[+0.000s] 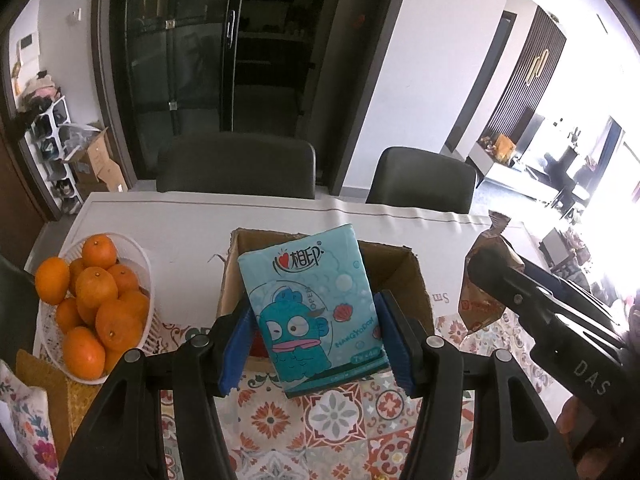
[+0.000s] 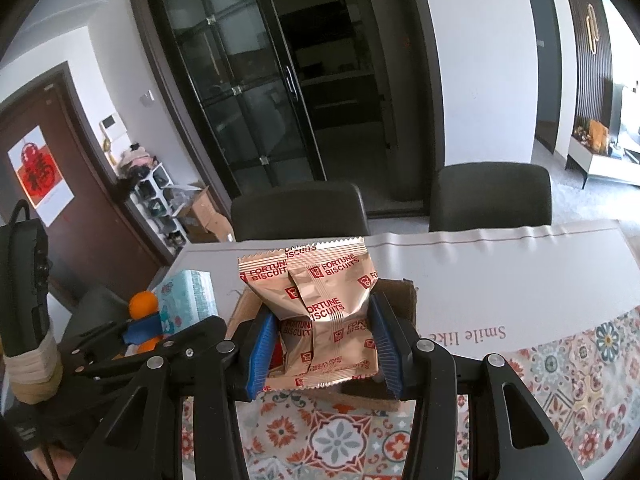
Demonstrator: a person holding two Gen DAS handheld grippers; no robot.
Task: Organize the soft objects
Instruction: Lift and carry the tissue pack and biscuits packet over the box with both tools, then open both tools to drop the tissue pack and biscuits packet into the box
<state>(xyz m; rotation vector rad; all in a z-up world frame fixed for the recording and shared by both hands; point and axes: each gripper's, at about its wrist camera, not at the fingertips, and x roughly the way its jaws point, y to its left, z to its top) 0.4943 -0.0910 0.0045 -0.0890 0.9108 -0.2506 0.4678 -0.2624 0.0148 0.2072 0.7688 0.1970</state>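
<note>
My left gripper (image 1: pixel 316 342) is shut on a blue tissue pack (image 1: pixel 312 304) with a cartoon fish and holds it upright, in front of and above an open cardboard box (image 1: pixel 404 276). My right gripper (image 2: pixel 320 350) is shut on a tan Fortune Biscuits packet (image 2: pixel 320 308), held over the same box (image 2: pixel 400 292). In the left wrist view the right gripper (image 1: pixel 496 280) shows at the right with the packet (image 1: pixel 480 304). In the right wrist view the tissue pack (image 2: pixel 186 296) shows at the left.
A white basket (image 1: pixel 140 264) of oranges (image 1: pixel 96 288) stands at the left on the table. A patterned tablecloth (image 1: pixel 336 412) covers the near part. Two dark chairs (image 1: pixel 236 168) stand behind the table. A floral cloth (image 1: pixel 24 420) lies at the near left.
</note>
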